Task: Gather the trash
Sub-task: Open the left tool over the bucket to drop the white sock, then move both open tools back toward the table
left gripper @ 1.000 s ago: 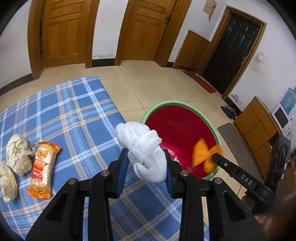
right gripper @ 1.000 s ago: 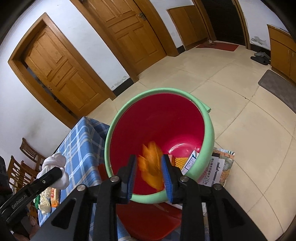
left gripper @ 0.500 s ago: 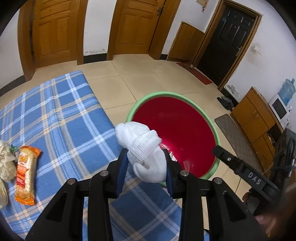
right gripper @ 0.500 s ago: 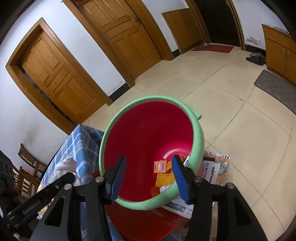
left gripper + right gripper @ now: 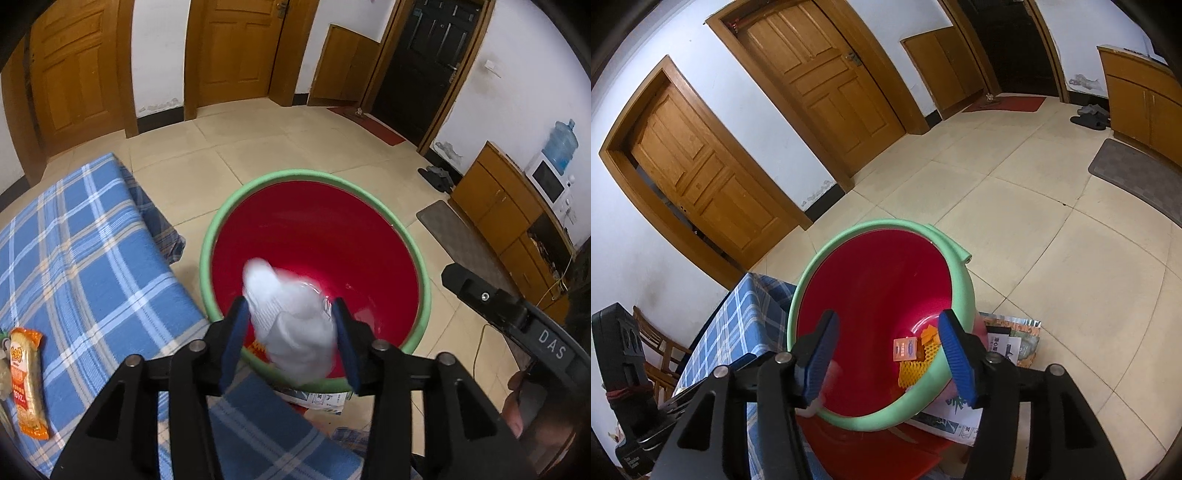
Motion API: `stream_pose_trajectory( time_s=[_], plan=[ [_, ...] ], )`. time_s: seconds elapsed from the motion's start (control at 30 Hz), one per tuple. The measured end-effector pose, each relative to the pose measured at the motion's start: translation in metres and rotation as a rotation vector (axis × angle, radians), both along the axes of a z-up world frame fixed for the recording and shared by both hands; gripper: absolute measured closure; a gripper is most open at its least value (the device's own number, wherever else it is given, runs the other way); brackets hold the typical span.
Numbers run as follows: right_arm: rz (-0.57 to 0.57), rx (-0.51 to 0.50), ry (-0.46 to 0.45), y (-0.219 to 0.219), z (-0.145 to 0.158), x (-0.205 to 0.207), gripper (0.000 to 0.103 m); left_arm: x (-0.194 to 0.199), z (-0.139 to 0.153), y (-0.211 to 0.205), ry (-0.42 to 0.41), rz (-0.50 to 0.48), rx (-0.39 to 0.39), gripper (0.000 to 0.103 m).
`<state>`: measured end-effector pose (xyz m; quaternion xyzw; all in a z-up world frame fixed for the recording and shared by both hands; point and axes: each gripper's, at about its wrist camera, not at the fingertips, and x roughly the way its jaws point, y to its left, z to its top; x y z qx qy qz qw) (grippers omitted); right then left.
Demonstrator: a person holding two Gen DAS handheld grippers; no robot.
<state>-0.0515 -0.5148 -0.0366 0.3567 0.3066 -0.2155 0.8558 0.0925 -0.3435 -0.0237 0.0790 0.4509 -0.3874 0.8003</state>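
Observation:
A red bucket with a green rim (image 5: 221,236) (image 5: 964,291) stands on the floor beside the table. My left gripper (image 5: 290,341) is over its near rim. A white sock (image 5: 291,325), blurred, sits between the spread fingers, and I cannot tell whether they still touch it. My right gripper (image 5: 890,354) is open and empty above the bucket. Orange trash (image 5: 916,358) lies on the bucket's bottom. An orange snack packet (image 5: 26,373) lies on the blue checked tablecloth (image 5: 85,266) at the left.
Papers and bags (image 5: 1004,343) lie on the floor by the bucket. Wooden chairs (image 5: 657,343) stand behind the table. Wooden doors (image 5: 236,48), a cabinet (image 5: 506,206) and a grey mat (image 5: 1137,173) ring the tiled floor.
My left gripper moved right, over the bucket, and its fingers spread; the sock is now blurred between them. My right gripper dropped the orange piece into the bucket and opened wider.

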Motion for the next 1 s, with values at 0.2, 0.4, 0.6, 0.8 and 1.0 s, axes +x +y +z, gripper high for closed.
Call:
stream_pose_trajectory(
  time_s=[0.2, 0.4, 0.6, 0.8, 1.0],
  plan=[
    [0.014, 0.003, -0.005, 0.003, 0.002, 0.002, 0.042, -0.004, 0.005, 0.001, -0.011, 0.015, -0.001, 0.046],
    [0.043, 0.001, -0.015, 0.011, 0.006, 0.003, 0.037, -0.006, 0.012, 0.018, -0.017, 0.065, -0.005, 0.04],
    [0.091, -0.005, -0.028, 0.027, 0.013, 0.009, 0.034, -0.011, 0.021, 0.043, -0.025, 0.122, -0.012, 0.039],
    [0.139, -0.019, -0.034, 0.045, 0.021, 0.013, 0.03, -0.013, 0.03, 0.075, -0.037, 0.19, -0.028, 0.039],
    [0.192, -0.031, -0.036, 0.067, 0.029, 0.017, 0.026, -0.015, 0.039, 0.112, -0.063, 0.274, -0.029, 0.036]
  ],
)
